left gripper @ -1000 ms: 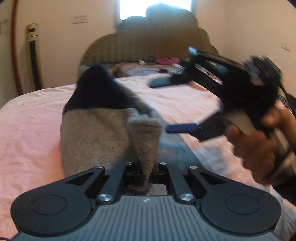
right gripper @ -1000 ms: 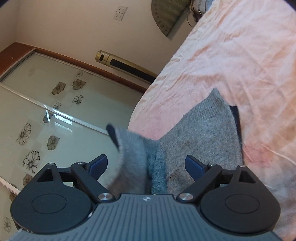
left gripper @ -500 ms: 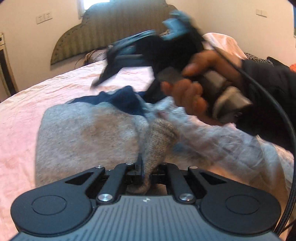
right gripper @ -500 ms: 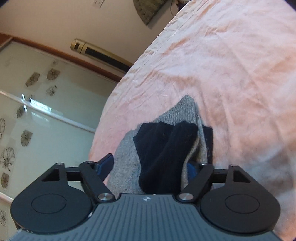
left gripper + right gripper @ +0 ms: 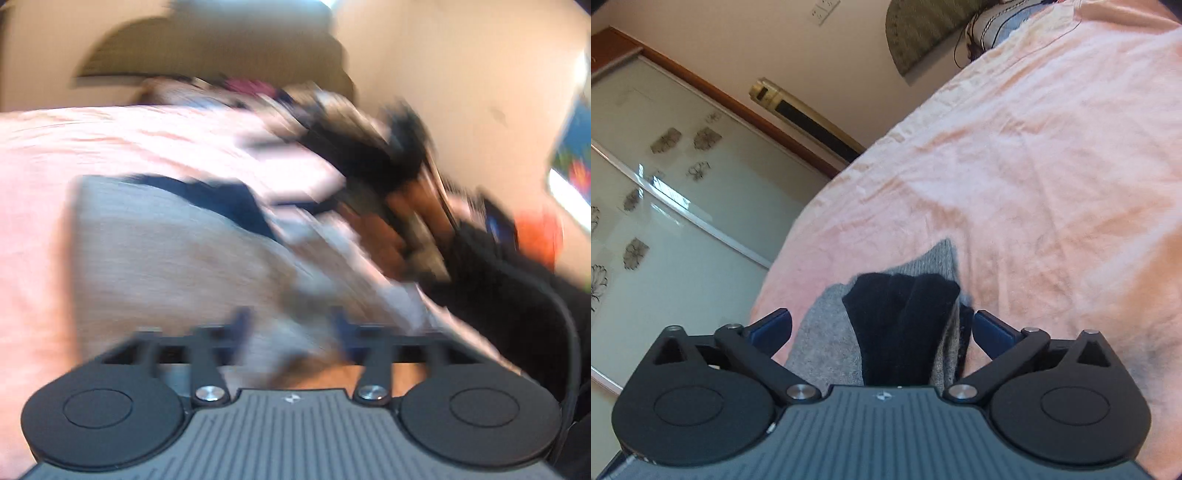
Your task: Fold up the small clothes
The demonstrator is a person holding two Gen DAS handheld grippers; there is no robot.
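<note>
While my left-hand view is pretty smeared, I can see the left gripper (image 5: pixel 291 328) fingers opening up, with grey knit between them but not pinched. Same on the right gripper (image 5: pixel 882 326): fingers opening wide, spread either side of the grey garment (image 5: pixel 827 332) without pressing it. That garment lies on the pink bed (image 5: pixel 1034 166), its black part (image 5: pixel 905 317) folded on top.

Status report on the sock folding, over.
Both grippers, left and right, jaws opening, gripping nothing. Grey sock on the pink bedsheet, black cuff on top. Nothing in the way.
</note>
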